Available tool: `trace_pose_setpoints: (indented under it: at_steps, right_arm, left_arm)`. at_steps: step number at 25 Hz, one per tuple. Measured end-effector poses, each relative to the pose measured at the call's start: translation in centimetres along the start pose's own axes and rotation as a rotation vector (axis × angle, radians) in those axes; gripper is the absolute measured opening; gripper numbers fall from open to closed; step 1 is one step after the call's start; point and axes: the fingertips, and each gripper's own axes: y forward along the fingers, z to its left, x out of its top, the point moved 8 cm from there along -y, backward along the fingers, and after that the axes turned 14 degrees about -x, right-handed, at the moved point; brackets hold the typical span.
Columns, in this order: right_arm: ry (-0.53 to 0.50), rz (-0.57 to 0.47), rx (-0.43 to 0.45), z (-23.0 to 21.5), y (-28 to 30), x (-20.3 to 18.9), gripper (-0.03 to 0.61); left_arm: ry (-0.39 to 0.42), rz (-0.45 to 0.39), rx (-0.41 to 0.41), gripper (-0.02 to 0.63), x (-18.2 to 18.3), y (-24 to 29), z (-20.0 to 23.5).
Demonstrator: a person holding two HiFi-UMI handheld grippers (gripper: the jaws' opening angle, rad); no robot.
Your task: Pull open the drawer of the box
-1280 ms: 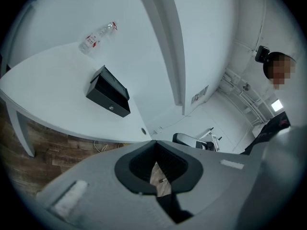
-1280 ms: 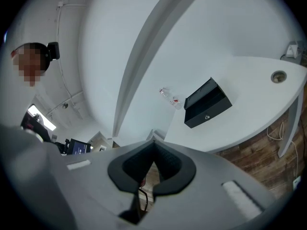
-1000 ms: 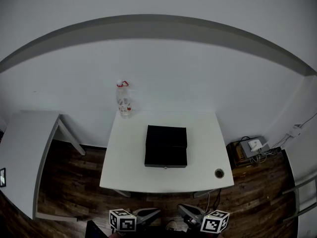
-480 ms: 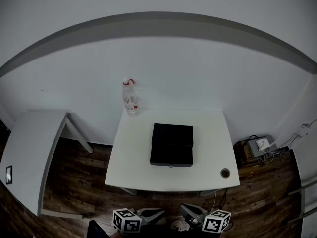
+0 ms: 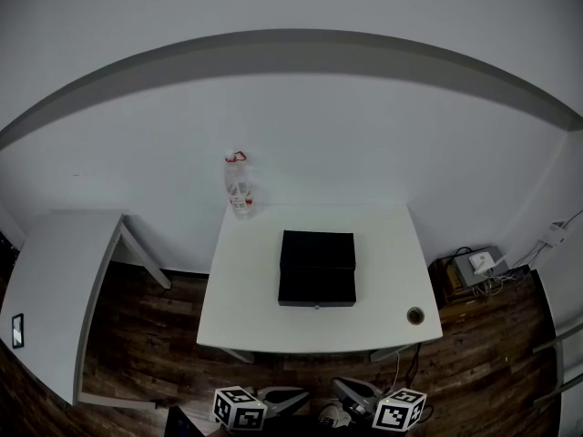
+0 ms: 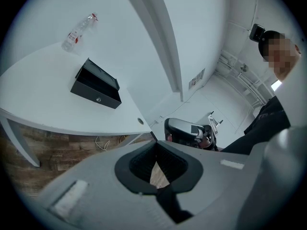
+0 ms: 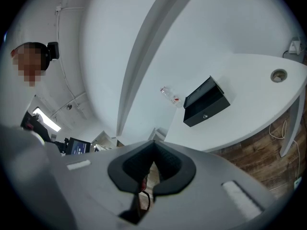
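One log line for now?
left gripper: shut, empty | right gripper: shut, empty | drawer: closed | box: untouched on table

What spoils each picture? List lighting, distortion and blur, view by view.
Head view: dim, flat light; fisheye bows the grey wall band into an arch; the black rectangular box shows little detail. Left gripper view: black round vignette, white rectangular table edge curved, grey left tongs soft up close. Right gripper view: the same vignette, scene tilted, right tongs blurred.
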Motion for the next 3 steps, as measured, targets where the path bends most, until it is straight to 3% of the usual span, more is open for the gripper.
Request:
trace_pose_setpoints:
  at_steps: [3]
  right_arm:
    - [-0.009,-0.005,-0.001,0.32,-0.14,-0.26,0.005]
  left_arm:
    - [0.001,0.006,-0.003,0.005,-0.18,-0.18,-0.17]
